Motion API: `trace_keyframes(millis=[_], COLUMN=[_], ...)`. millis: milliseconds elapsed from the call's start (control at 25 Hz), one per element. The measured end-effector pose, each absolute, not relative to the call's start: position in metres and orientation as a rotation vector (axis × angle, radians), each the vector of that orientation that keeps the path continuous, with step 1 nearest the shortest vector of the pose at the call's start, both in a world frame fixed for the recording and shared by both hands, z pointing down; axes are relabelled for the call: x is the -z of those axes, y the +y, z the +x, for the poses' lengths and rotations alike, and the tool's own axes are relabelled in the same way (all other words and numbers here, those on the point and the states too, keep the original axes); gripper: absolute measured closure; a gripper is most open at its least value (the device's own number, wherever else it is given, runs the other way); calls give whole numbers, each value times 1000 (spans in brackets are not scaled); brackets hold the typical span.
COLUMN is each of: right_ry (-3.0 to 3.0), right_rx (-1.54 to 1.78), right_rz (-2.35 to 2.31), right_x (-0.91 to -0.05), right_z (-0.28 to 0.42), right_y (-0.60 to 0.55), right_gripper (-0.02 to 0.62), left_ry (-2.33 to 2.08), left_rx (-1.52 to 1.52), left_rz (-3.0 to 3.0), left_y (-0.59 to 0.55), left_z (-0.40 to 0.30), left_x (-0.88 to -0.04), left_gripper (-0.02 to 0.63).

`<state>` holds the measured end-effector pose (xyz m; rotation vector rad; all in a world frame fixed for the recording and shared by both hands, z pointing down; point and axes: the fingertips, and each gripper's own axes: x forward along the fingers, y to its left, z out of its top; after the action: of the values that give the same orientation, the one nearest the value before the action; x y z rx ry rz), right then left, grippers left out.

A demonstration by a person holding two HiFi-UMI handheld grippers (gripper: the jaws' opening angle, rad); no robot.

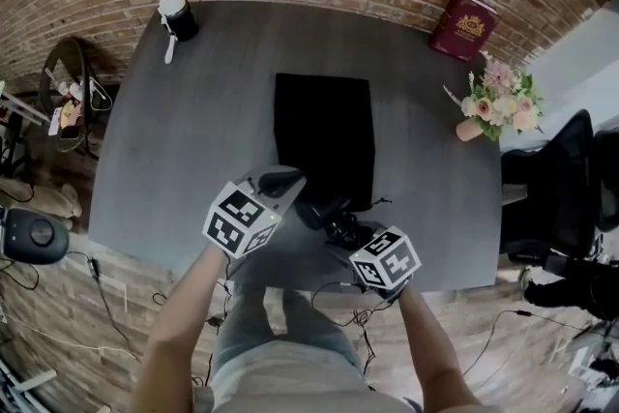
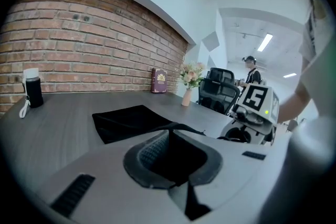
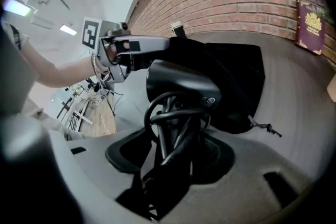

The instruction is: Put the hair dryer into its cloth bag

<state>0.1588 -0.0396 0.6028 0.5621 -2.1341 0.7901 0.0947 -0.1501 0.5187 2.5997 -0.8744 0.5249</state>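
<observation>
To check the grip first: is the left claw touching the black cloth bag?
Touching. The left gripper view shows the left claw closed on the raised edge of the cloth bag.

You're in light blue-grey jeans (image 1: 276, 329) and a pale top (image 1: 290, 389). Both grippers are chunky light-grey plastic. The left gripper (image 1: 279, 180) and the right gripper (image 1: 346, 229) each carry a white cube (image 1: 238, 219) with black square markers. The jaws have dark ribbed pads (image 2: 149, 152), and there's a tiny green light (image 2: 268, 111) on the right one.
</observation>
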Motion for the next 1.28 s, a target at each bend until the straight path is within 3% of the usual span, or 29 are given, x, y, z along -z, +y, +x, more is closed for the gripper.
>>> trace_keyframes(millis=[760, 1280], right_ry=[-2031, -1989], right_rx=[-863, -794], right_rz=[1089, 1174], right_x=[-610, -630], right_z=[148, 140], right_y=[-128, -151], right_gripper=[374, 364], left_ry=[-704, -685], left_rx=[-453, -470], left_rz=[2654, 2591], left_y=[-138, -134], left_z=[111, 100], left_x=[-509, -533], left_gripper=[584, 584])
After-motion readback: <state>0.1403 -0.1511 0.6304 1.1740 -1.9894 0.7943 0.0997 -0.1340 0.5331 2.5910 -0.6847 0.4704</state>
